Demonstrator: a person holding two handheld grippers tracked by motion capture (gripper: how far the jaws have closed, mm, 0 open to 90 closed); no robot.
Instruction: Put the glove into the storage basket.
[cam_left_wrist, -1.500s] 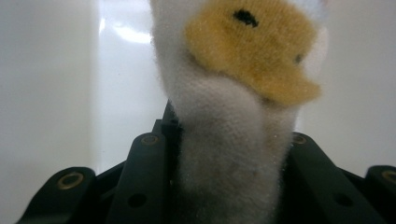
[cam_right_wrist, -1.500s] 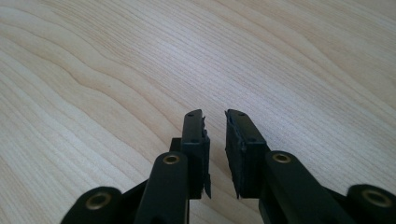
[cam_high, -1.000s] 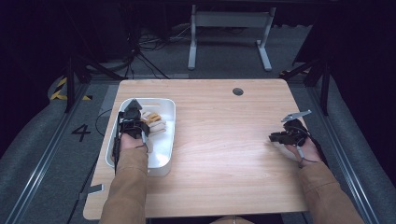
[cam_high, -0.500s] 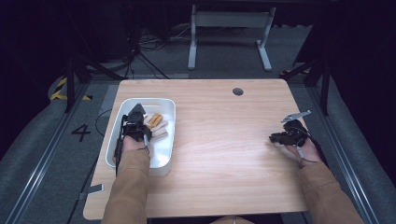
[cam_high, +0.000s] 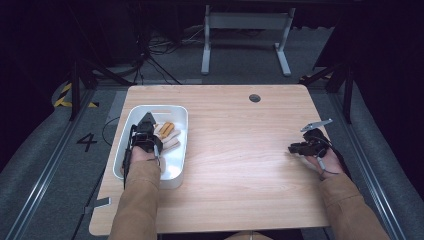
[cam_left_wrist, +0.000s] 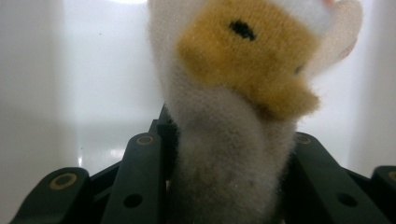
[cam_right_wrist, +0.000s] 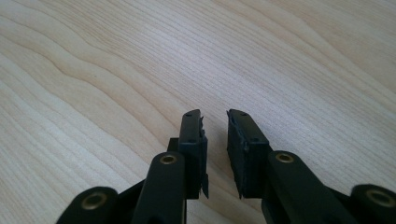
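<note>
A white plush toy (cam_high: 169, 134) with an orange-yellow patch lies in a white tub (cam_high: 172, 176) at the table's left. My left gripper (cam_high: 148, 121) reaches into the tub and is shut on the plush toy (cam_left_wrist: 243, 70). In the left gripper view (cam_left_wrist: 231, 133) the two black jaws press the toy's white body from both sides. My right gripper (cam_high: 292, 148) rests low over the bare wood at the table's right, pointing left. Seen in the right gripper view (cam_right_wrist: 215, 115), its jaws stand a narrow gap apart with nothing between them.
The light wooden table (cam_high: 235, 165) has a round cable hole (cam_high: 254, 98) near its far edge. Beyond the table stands a grey metal frame (cam_high: 245, 30) on dark floor. Black rails run along both sides of the table.
My left gripper has edged slightly to the right inside the tub, against the plush toy. The right gripper has stayed where it was.
</note>
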